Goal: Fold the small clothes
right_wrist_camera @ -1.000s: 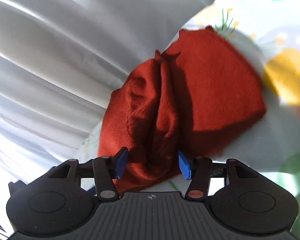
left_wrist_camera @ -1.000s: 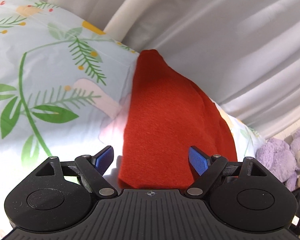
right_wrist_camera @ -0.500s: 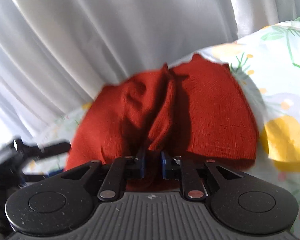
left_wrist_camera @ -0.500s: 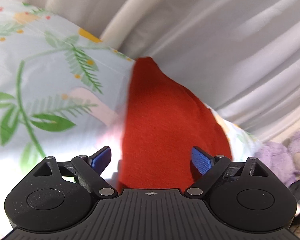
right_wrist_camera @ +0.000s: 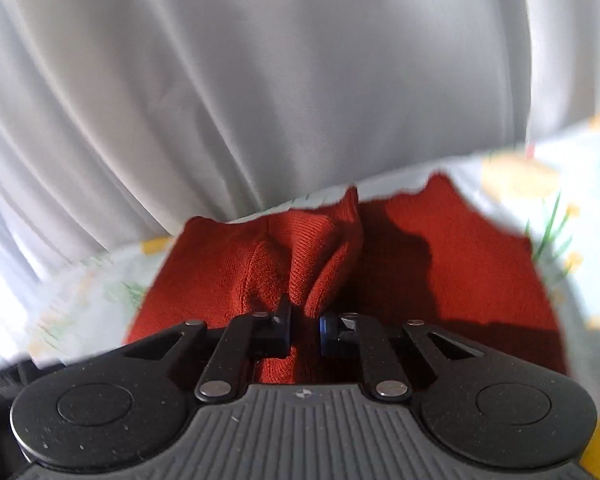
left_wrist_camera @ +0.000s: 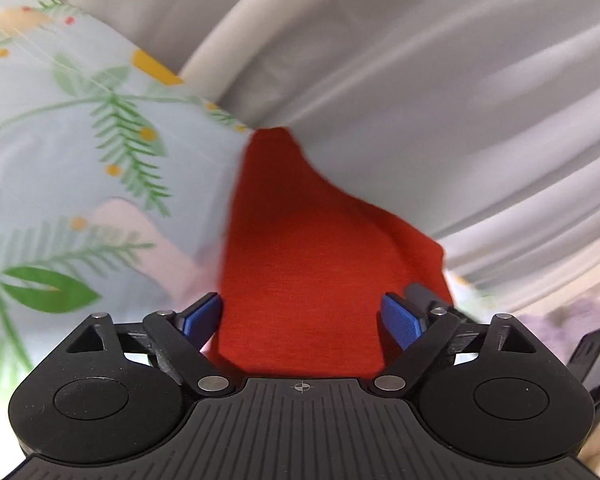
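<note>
You are working on the red knit garment (right_wrist_camera: 440, 268), which is lying on the floral bedsheet (left_wrist_camera: 60, 168), close to the sheet's far edge where the white curtain (right_wrist_camera: 260, 80) is hanging behind it. Your right gripper (right_wrist_camera: 305, 330) is closing its jaws on a raised ridge of the garment near the middle of the cloth; the knit is bunched between the blue pads and standing up in a fold just beyond them. Your left gripper (left_wrist_camera: 302, 320) is hovering with its jaws wide apart, one pad on each side of the garment's near end, and nothing is pressed between them.

Judging from this, you are taking hold of the cloth to carry one part over another. To do it well, you should be making sure the right pads are biting through the whole thickness of the ridge, not just the top loops, since a loose knit like this is likely to stretch and slip. You should be keeping the lift low and even so the flat half of the garment stays put on the bedsheet. If the near end starts dragging toward the curtain, you should be bringing the left gripper down to pin it.
</note>
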A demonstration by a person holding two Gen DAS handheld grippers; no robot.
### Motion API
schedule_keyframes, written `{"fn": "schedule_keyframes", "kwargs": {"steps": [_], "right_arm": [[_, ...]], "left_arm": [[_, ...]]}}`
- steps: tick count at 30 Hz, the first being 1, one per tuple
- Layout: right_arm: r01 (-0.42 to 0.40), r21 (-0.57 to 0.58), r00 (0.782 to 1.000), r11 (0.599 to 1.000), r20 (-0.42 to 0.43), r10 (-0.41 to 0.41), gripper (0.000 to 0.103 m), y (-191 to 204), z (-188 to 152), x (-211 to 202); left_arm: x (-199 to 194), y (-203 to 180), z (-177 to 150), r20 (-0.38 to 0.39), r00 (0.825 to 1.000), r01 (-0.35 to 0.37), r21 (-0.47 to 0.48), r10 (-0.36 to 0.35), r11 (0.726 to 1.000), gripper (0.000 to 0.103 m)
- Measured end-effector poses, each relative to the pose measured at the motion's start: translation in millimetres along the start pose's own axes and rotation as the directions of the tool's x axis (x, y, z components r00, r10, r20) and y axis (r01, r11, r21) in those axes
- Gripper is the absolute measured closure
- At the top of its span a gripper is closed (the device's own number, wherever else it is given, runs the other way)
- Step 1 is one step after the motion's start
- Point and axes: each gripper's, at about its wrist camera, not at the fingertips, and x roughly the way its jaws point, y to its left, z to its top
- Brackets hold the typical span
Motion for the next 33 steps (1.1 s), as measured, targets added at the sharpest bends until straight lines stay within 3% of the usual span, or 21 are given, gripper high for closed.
{"fn": "schedule_keyframes", "kwargs": {"steps": [3,7,15,17,20,22,24,29,31,32,33], "right_arm": [[0.087,-0.128,0.991,0.988,0.108,-0.074,0.093,15,3,-24],[0.133,-0.148,0.984,0.980,0.141,-0.112,0.093,1,7,-35],[0.286,-0.128,0.956,0.950,0.098,-0.275,0.093,-34,-5,-25],[0.271,-0.102,0.962,0.957,0.051,-0.267,0.091,-43,-8,-21],[0.194,0.035,0.979,0.980,0.049,-0.196,0.085,-56,-12,-45],[0.116,0.160,0.991,0.980,0.054,-0.126,0.067,-68,-22,-69],[0.061,0.288,0.995,0.956,0.055,-0.080,0.056,-81,-41,-95],[-0.057,0.496,0.998,0.867,0.033,0.048,0.053,-90,-92,-120],[-0.067,0.493,0.997,0.868,-0.005,0.079,0.055,-84,-95,-107],[-0.049,0.479,0.998,0.876,-0.004,0.059,0.061,-79,-93,-103],[-0.044,0.468,0.999,0.883,0.015,0.043,0.078,-75,-91,-102]], "left_arm": [[-12,-14,-1,0.037,0.999,-0.003,0.073,0.000,0.997,0.010],[-21,-31,-9,0.051,0.997,-0.073,0.193,0.065,0.979,0.009],[-12,-57,-60,0.009,0.988,-0.140,0.459,0.153,0.877,0.009],[-10,-59,-74,-0.008,0.987,-0.133,0.501,0.158,0.855,0.008],[-7,-57,-89,-0.011,0.982,-0.153,0.548,0.190,0.822,0.009],[-3,-56,-93,0.017,0.974,-0.194,0.568,0.224,0.800,0.009],[1,-55,-95,0.036,0.971,-0.213,0.576,0.237,0.789,0.009],[11,-57,-97,0.069,0.963,-0.250,0.583,0.260,0.773,0.009],[15,-60,-99,0.064,0.962,-0.249,0.596,0.264,0.764,0.009],[16,-61,-100,0.063,0.963,-0.245,0.599,0.261,0.762,0.009],[17,-63,-101,0.061,0.963,-0.245,0.601,0.262,0.760,0.009]]}}
